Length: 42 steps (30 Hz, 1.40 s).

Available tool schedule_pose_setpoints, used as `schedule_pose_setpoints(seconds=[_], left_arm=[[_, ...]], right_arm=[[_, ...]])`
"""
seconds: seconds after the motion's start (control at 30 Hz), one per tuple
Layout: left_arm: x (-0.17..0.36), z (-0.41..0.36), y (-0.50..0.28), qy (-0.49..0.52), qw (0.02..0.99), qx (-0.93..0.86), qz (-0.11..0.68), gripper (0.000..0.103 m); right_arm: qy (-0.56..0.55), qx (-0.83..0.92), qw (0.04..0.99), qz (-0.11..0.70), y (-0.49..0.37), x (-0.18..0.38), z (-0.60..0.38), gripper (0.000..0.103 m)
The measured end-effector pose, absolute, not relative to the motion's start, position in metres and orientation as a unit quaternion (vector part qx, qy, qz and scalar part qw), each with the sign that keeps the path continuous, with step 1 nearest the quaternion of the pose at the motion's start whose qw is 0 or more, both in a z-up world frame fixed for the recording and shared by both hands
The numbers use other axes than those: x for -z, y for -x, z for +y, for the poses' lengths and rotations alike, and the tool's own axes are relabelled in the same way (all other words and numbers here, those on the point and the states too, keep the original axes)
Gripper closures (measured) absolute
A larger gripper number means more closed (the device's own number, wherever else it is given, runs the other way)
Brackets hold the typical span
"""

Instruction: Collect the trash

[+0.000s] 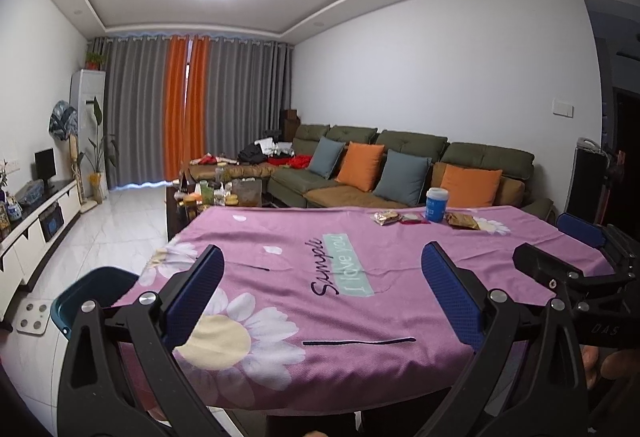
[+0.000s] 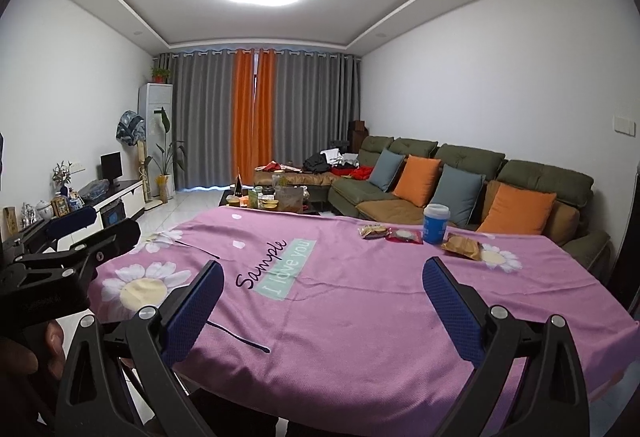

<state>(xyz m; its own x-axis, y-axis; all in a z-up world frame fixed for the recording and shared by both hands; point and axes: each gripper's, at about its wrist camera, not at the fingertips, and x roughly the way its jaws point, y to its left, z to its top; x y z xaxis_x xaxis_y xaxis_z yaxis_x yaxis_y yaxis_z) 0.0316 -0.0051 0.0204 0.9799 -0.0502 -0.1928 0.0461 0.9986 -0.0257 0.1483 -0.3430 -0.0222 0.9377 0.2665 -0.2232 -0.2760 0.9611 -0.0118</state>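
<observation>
"Sample I love you" tablecloth [image 2: 320,301]

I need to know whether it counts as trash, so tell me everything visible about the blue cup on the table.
The blue cup stands upright near the far edge of the pink tablecloth, with a white lid and white print on its side. It looks like a disposable drink cup. Snack wrappers lie on either side; contact is unclear. Neither gripper is near it.

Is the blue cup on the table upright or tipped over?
Upright. The blue cup stands on its base on the pink tablecloth, white lid on top, among the snack wrappers.
</observation>
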Motion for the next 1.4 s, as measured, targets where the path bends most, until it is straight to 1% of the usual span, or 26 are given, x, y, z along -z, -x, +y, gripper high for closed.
schedule_pose_setpoints(seconds=[0.23, 0.6, 1.4], left_arm=[[-0.021, -0.007, -0.013, 0.002, 0.997, 0.025, 0.072, 0.006], [-0.019, -0.006, 0.005, 0.006, 0.998, 0.036, 0.053, 0.006], [-0.007, -0.003, 0.008, 0.006, 0.998, 0.026, 0.062, 0.006]], right_arm=[[0.020, -0.131, 0.987, 0.095, -0.136, 0.022, -0.343, 0.007], [0.020, -0.116, 0.991, 0.069, -0.122, 0.021, -0.347, 0.007], [0.013, -0.113, 0.990, 0.077, -0.123, 0.027, -0.349, 0.007]])
